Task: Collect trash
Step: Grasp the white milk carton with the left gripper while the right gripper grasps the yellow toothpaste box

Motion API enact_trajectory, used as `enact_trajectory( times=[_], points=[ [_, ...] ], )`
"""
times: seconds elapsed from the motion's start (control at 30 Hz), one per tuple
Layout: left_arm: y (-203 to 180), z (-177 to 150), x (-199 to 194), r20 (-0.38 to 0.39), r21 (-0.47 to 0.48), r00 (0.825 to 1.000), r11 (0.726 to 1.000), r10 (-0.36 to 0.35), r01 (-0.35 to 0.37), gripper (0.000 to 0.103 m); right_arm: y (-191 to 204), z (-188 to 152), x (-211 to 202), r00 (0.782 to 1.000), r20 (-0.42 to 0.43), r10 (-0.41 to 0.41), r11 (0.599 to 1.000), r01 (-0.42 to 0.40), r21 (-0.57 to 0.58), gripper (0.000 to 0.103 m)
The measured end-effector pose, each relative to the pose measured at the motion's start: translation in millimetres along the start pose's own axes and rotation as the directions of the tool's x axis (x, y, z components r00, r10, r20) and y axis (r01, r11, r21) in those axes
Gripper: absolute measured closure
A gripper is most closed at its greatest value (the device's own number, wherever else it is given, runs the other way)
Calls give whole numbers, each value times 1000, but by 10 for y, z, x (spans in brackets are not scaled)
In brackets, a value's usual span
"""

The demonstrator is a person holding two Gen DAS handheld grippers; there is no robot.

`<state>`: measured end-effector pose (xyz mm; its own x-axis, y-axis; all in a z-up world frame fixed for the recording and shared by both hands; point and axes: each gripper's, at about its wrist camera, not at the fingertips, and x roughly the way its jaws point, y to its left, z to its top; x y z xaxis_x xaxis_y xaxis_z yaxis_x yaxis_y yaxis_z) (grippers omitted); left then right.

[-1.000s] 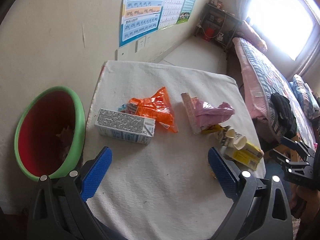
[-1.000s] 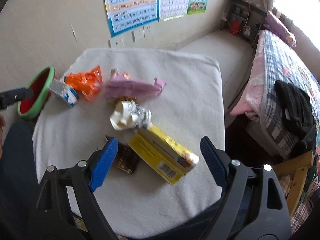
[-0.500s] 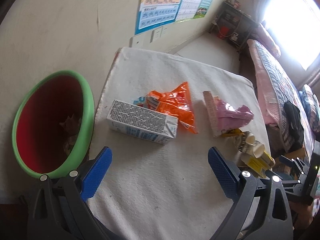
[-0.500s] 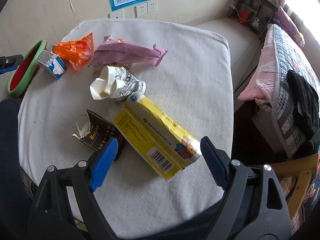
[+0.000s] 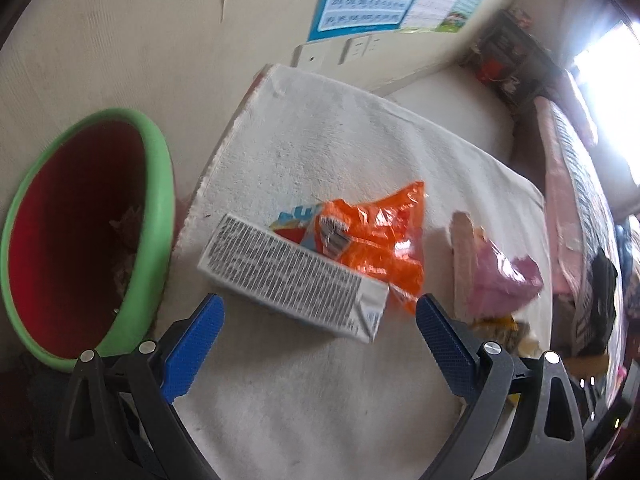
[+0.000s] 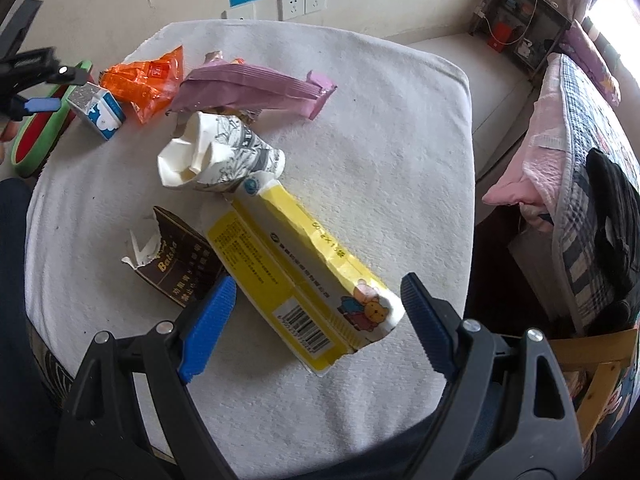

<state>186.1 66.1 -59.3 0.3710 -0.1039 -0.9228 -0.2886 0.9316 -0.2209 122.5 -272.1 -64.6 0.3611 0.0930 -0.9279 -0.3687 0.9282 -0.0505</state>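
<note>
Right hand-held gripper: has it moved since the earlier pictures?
Yes. The right hand-held gripper has closed in on the yellow box, which now lies between its open fingers on the white-covered table.

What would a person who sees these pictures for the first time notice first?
Probably the trash scattered over the white table: a long yellow box lies right between the open fingers of the right gripper, with a crumpled paper cup at its far end. On the other side, the open left gripper faces a white carton beside an orange wrapper, and a green bin with a red inside stands next to the table.
</note>
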Motion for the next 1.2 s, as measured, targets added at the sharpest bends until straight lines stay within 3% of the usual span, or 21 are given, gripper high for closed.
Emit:
enact_trajectory(
  times=[0.2,0.37,0.5,0.73,1.1,1.2],
  points=[
    [-69,85,286,-72,-59,996,997,48,-52,11,-60,13,2,1000,-7,-4,1000,4,-16,20],
    [37,-3,499,-133,-115,990,992,37,-52,12,-88,43,75,1000,-15,4,1000,-4,-14,20],
    [122,-194,490,-160,-107,987,994,11,-28,23,-70,68,100,1000,-11,9,1000,-9,-30,20],
    [228,-297,290,-120,-70,993,998,-5,-4,27,-58,70,142,1000,-18,23,999,-23,-40,20],
    [280,-68,404,-124,-214,992,977,-33,6,25,-72,60,86,1000,-9,19,999,-19,-32,20],
    [274,-81,418,-127,-229,988,972,-86,55,40,-91,43,90,1000,-11,19,999,-19,-29,20]
  ],
)
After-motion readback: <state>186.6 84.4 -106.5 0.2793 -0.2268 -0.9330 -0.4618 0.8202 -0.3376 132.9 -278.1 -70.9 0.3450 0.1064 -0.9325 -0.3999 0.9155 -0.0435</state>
